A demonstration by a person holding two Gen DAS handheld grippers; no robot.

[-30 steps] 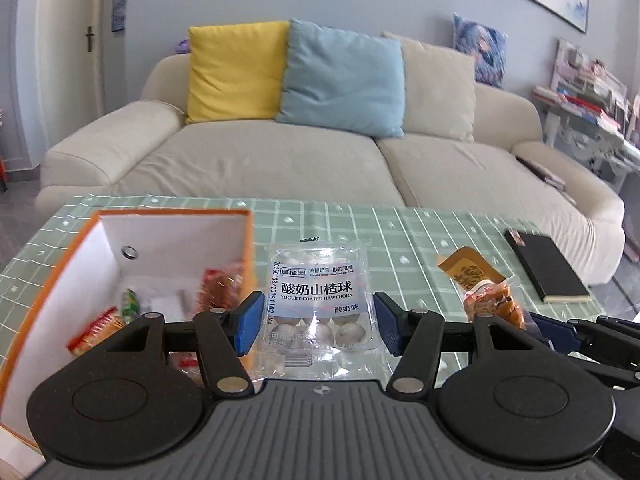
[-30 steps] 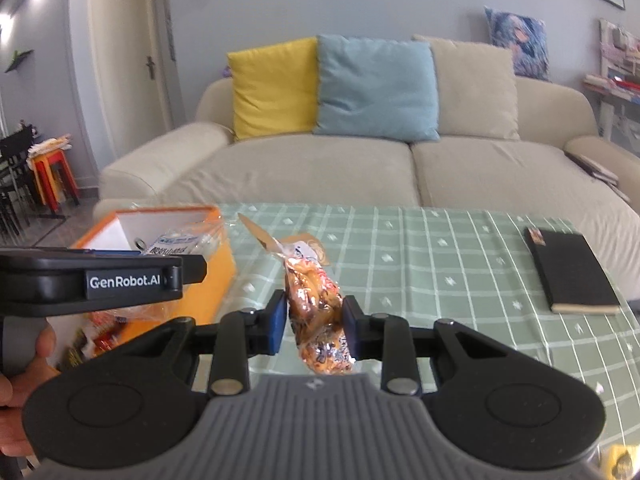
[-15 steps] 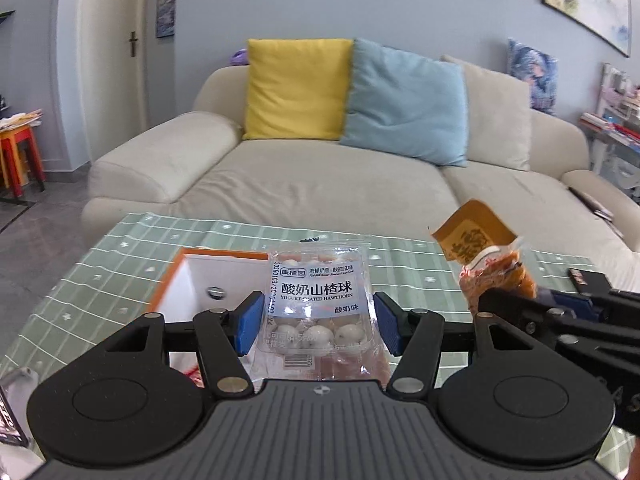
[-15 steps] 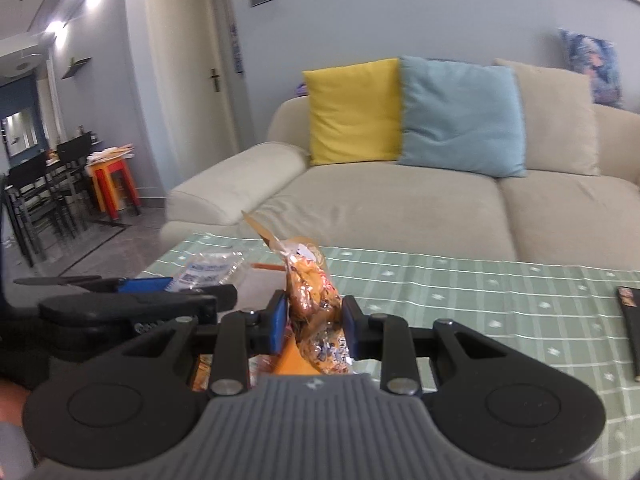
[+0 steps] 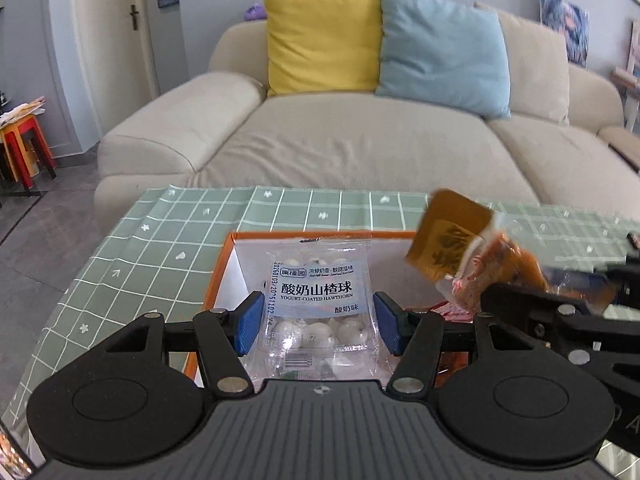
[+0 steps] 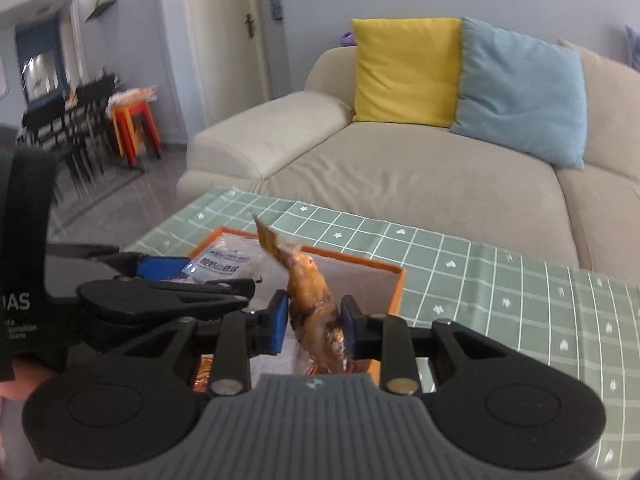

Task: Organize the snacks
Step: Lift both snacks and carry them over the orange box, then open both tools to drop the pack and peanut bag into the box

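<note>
Left tool [image 5: 318, 326] clamps hawthorn packet [image 5: 318, 304], right tool [image 6: 314, 326] clamps orange snack bag [image 6: 316, 308], above orange box [image 5: 224, 264]

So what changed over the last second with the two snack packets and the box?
Both grippers carried their packets leftward over the orange box. The left gripper still clamps the hawthorn packet; the right gripper still clamps the orange packet. Nothing released.

Glossy clear plastic packet [image 5: 318, 300]; matt, seemingly card box [image 5: 224, 264]; cloth sofa [image 5: 360, 148].

Home living room: cushioned sofa [image 5: 360, 136], dining chairs [image 6: 80, 120] beyond
</note>
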